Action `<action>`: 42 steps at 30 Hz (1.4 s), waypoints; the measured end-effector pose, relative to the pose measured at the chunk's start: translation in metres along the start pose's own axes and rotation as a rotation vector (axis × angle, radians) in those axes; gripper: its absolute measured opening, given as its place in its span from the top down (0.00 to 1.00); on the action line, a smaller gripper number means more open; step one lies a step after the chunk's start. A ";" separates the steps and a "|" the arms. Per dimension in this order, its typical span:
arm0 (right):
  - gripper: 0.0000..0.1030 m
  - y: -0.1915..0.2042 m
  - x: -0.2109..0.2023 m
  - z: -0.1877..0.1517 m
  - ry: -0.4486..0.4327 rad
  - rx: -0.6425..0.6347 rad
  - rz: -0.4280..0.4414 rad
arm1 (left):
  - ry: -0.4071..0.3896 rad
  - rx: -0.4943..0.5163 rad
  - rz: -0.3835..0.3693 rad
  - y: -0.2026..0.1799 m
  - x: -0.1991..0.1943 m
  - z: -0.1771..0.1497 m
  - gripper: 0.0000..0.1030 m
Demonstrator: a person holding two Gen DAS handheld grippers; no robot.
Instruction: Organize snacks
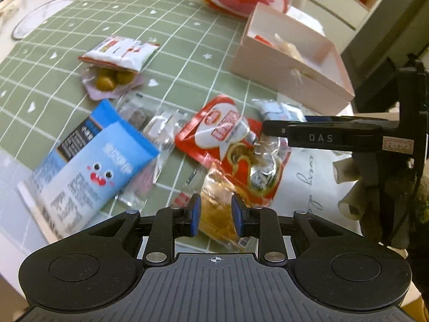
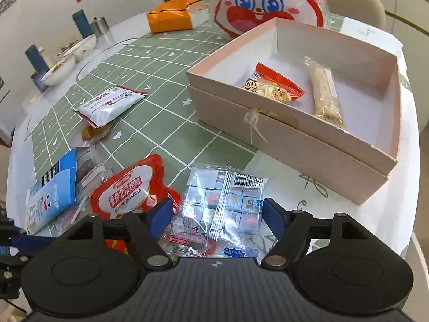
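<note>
My left gripper (image 1: 215, 216) is partly open, its blue pads on either side of a clear packet with a golden-brown snack (image 1: 217, 204), not clamped on it. A red noodle-print packet (image 1: 228, 139) lies just beyond. My right gripper (image 2: 215, 216) is open wide over a clear bag of small Peppa Pig cubes (image 2: 228, 201); it also shows from the side in the left wrist view (image 1: 265, 128). The pink box (image 2: 295, 131) stands open behind, holding a red packet (image 2: 278, 86) and a long cereal bar (image 2: 325, 94).
On the green grid mat (image 2: 161, 86) lie a blue monster-face packet (image 1: 96, 171), a white and red packet (image 1: 120, 52) over a packet of yellow-green balls (image 1: 111, 80), and a red duck-snack packet (image 2: 128, 187). A rabbit-face bag (image 2: 265, 0), an orange box (image 2: 174, 16) and bowls (image 2: 67, 61) stand behind.
</note>
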State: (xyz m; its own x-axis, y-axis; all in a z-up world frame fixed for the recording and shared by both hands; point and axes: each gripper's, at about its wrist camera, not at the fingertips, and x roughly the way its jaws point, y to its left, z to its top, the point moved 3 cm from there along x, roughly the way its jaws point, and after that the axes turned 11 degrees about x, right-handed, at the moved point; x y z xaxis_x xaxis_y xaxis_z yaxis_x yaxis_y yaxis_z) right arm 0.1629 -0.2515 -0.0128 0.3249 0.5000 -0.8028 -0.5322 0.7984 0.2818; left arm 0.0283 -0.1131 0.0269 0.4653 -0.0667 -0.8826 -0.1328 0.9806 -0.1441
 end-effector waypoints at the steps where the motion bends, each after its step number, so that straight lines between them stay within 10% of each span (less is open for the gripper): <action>1: 0.27 0.000 0.000 -0.002 -0.010 -0.006 0.001 | 0.002 -0.010 0.010 -0.002 0.001 -0.001 0.72; 17: 0.16 -0.006 -0.009 -0.028 -0.104 -0.035 -0.051 | -0.011 0.005 0.150 -0.001 0.003 -0.001 0.66; 24: 0.15 -0.007 -0.017 -0.044 -0.122 -0.073 -0.073 | -0.034 -0.206 -0.016 -0.006 -0.008 -0.003 0.66; 35: 0.09 -0.005 -0.025 -0.064 -0.142 -0.110 -0.108 | 0.008 0.005 0.218 -0.019 0.000 -0.008 0.57; 42: 0.06 -0.004 -0.025 -0.068 -0.167 -0.094 -0.115 | 0.046 -0.380 -0.066 0.000 0.004 -0.022 0.57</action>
State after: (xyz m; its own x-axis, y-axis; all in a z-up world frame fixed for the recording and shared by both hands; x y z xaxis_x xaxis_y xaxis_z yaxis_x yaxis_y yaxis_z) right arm 0.1035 -0.2900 -0.0296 0.5086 0.4628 -0.7260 -0.5522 0.8223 0.1373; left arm 0.0107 -0.1178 0.0140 0.4452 -0.1436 -0.8839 -0.4232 0.8361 -0.3490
